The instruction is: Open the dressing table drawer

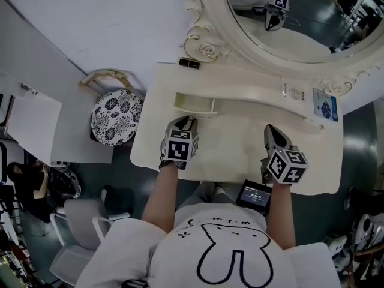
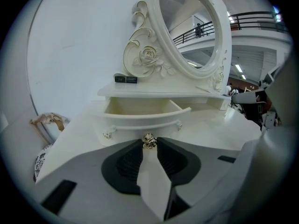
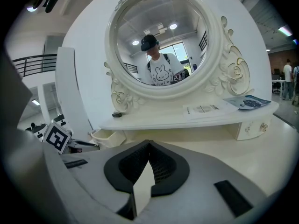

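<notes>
The white dressing table [image 1: 240,155] has a small curved-front drawer [image 1: 195,104] under its left shelf, and it stands pulled out and empty [image 2: 140,108]. My left gripper [image 1: 183,125] is right in front of it, shut on the drawer's gold knob [image 2: 149,142], which sits pinched between the dark fingertips. My right gripper [image 1: 273,135] hovers over the tabletop to the right, shut with nothing in it; its tips meet [image 3: 148,146]. The open drawer [image 3: 107,136] also shows at the left of the right gripper view.
An oval ornate mirror [image 1: 288,47] rises behind the shelf. On the shelf lie a small black object [image 1: 189,63] and leaflets [image 1: 324,105]. A closed right drawer [image 3: 252,125] sits under the shelf. A patterned stool [image 1: 116,117] stands left of the table; a dark screen [image 1: 255,195] sits at the front edge.
</notes>
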`<state>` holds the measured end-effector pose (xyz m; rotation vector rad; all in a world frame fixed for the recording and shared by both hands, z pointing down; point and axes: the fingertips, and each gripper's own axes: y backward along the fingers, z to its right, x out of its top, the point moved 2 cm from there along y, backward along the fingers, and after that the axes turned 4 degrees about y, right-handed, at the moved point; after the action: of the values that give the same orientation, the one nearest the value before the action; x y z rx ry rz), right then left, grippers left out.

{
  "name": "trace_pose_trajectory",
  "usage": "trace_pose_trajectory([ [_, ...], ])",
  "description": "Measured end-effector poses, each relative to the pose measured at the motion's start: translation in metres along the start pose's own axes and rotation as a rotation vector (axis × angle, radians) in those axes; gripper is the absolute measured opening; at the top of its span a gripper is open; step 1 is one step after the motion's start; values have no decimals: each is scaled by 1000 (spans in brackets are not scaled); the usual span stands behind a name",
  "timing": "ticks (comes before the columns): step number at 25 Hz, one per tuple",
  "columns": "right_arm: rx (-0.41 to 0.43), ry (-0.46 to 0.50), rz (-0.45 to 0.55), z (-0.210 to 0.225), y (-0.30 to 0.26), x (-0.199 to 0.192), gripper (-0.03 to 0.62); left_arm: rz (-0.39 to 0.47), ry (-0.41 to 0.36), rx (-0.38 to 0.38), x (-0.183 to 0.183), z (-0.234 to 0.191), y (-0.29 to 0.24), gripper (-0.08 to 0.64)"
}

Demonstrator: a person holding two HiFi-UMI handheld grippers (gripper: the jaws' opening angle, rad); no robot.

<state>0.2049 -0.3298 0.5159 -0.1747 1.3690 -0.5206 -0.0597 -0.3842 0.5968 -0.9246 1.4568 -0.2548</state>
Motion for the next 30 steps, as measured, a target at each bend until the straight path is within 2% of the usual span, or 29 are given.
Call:
trace_pose_trajectory([
  [18, 38, 33, -6, -7, 15, 2, 21, 4, -7, 12, -10, 3, 16, 121],
  [24, 40, 38, -2, -6, 18, 3, 21, 16, 35, 13, -10, 1, 15, 127],
  [27, 38, 37, 7, -5, 20, 6, 21, 9, 48, 23, -13, 1, 15, 187],
  [30, 40, 39, 16, -5, 22, 10, 21, 35, 57, 24, -9, 2, 19, 201],
])
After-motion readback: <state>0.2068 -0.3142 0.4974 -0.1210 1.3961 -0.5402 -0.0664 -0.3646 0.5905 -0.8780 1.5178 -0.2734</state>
